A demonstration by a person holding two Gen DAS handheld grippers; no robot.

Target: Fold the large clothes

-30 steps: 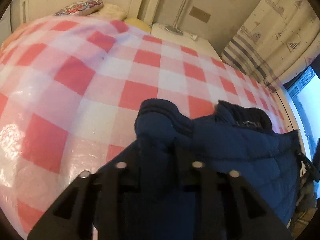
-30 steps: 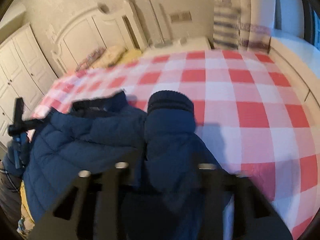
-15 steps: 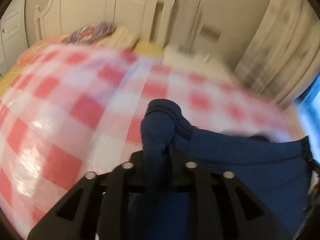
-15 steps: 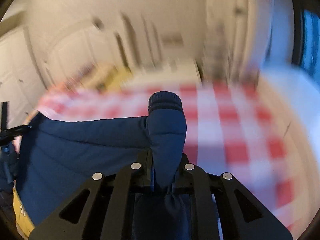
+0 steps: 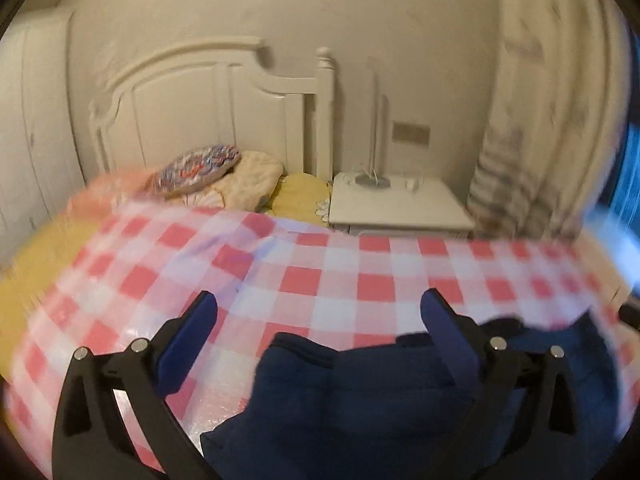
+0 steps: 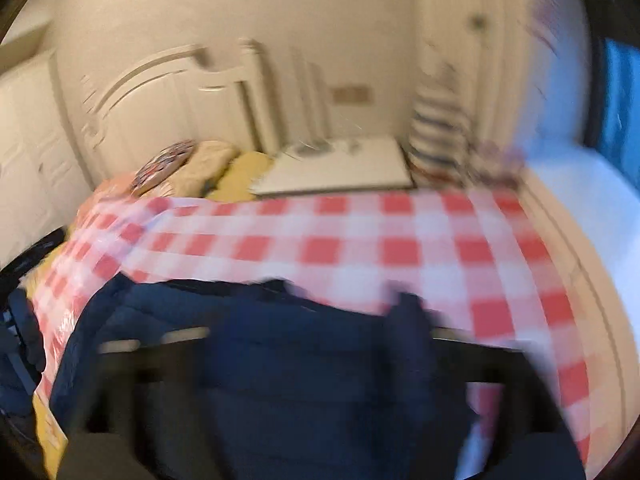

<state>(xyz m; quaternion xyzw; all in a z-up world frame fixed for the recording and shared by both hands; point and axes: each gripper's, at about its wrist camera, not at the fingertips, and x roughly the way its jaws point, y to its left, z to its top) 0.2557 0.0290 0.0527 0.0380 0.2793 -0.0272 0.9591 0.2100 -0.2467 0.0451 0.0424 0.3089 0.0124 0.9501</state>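
A navy padded jacket [image 5: 360,408] lies on the red-and-white checked bed cover [image 5: 352,264]. In the left wrist view its ribbed sleeve cuff [image 5: 298,350] rests on the cover, below and between the fingers. My left gripper [image 5: 322,308] hangs above it with jaws opening wide and nothing pressed between the blue pads [image 5: 188,336]. The right wrist view is badly blurred: the jacket [image 6: 260,360] spreads across the near side and a sleeve end [image 6: 408,316] sticks up. My right gripper [image 6: 320,340] is also opening, its fingers far apart and off the cloth.
A white headboard [image 5: 192,104] and pillows [image 5: 224,172] close off the far end of the bed. A white nightstand [image 5: 400,208] with a lamp base stands to their right, beside a striped curtain [image 5: 528,152]. Yellow bedding [image 5: 32,264] shows at the left edge.
Both grippers held a raised sleeve half a second ago. Both have now let go, spread wide and risen, and the sleeves have dropped onto the jacket and cover.
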